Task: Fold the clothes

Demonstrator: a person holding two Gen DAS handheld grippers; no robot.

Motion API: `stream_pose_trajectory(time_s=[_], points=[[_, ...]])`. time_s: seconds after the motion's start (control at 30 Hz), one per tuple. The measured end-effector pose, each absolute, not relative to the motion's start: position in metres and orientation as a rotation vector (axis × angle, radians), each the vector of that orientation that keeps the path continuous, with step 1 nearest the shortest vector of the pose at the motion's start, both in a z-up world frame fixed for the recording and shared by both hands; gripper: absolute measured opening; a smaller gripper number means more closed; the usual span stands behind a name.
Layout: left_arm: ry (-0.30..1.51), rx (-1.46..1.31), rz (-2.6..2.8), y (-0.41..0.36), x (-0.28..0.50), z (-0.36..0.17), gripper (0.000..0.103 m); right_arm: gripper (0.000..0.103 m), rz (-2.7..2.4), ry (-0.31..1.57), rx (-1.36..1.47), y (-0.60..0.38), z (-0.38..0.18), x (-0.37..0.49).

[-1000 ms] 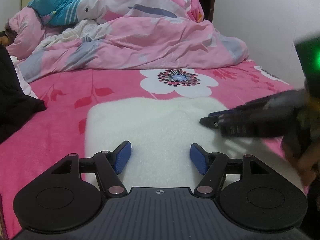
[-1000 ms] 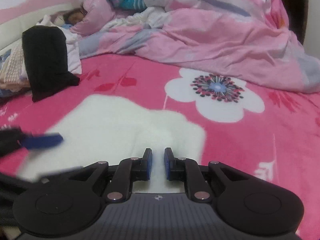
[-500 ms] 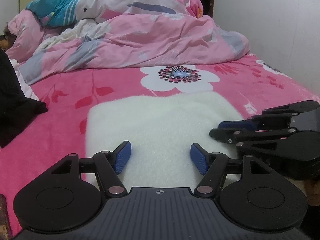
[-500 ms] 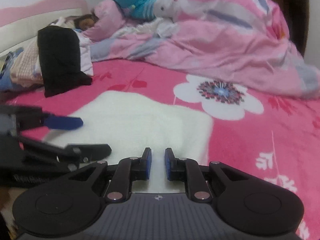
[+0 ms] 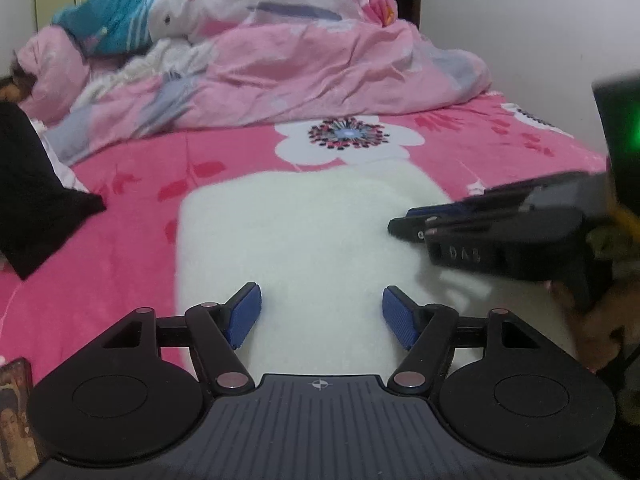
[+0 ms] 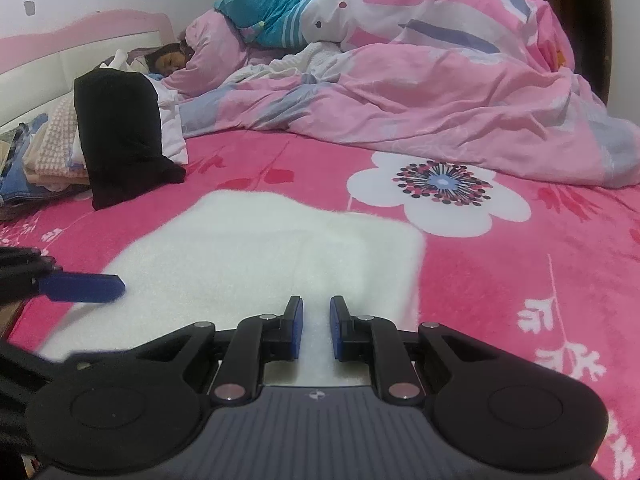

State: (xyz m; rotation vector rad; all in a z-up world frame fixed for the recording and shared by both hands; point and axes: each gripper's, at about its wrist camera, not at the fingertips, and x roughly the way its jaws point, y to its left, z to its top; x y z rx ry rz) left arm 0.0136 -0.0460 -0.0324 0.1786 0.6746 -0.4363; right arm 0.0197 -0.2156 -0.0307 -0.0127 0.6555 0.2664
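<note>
Nearest the cameras, the left gripper is held low over the near end of the white fleece garment, angled down at it. Its blue pads are spread wide and are opening a bit more, with only fleece seen below the gap, nothing pinched. The right gripper is tilted down the same way over the fleece's near edge. Its fingers are nearly together, a narrow gap left, and no cloth is caught in it. In the left view it's seen side-on at the fleece's right edge, carried by a hand.

The fleece is laid flat on the pink flowered bedspread, a rough rectangle with its long axis running away from the cameras toward the big white flower print.

Off to the left, a black garment is draped over a pile of clothes. Farther back, a crumpled pink duvet is heaped across the bed, with a person lying by the headboard.
</note>
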Motion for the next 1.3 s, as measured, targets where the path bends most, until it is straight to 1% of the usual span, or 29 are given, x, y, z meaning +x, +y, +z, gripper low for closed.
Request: stream_pose_trajectory(time_s=[0.1,0.3,0.37,0.43,0.67,0.83,0.97,1.1,1.2,1.3], points=[[0.682,0.179,-0.431,-0.047,0.016,-0.032,0.07,0.016,0.256,0.673,0.01,-0.217,-0.022,0.019],[0.69,0.178,-0.433,-0.046,0.017,-0.032,0.07,0.016,0.301,0.622,0.056,-0.222,0.002,-0.021],[0.691,0.182,-0.43,-0.047,0.016,-0.032,0.07,0.016,0.31,0.669,0.018,-0.216,-0.01,-0.023],[0.692,0.189,-0.428,-0.048,0.016,-0.034,0.07,0.016,0.305,0.646,-0.035,-0.211,-0.025,-0.027],[0.699,0.187,-0.426,-0.048,0.017,-0.032,0.071,0.017,0.286,0.647,0.039,-0.218,-0.006,-0.037],[0.696,0.197,-0.421,-0.05,0.017,-0.032,0.071,0.016,0.301,0.636,0.01,-0.22,-0.023,-0.045],[0.697,0.188,-0.421,-0.049,0.017,-0.032,0.071,0.017,0.295,0.652,0.052,-0.224,-0.012,-0.048],[0.695,0.186,-0.422,-0.048,0.016,-0.032,0.071,0.017,0.349,0.611,0.051,-0.222,-0.001,-0.072],[0.695,0.189,-0.424,-0.049,0.016,-0.034,0.071,0.016,0.341,0.653,-0.005,-0.215,-0.02,-0.075],[0.691,0.194,-0.421,-0.049,0.014,-0.035,0.071,0.016,0.345,0.636,0.022,-0.219,-0.028,-0.075]])
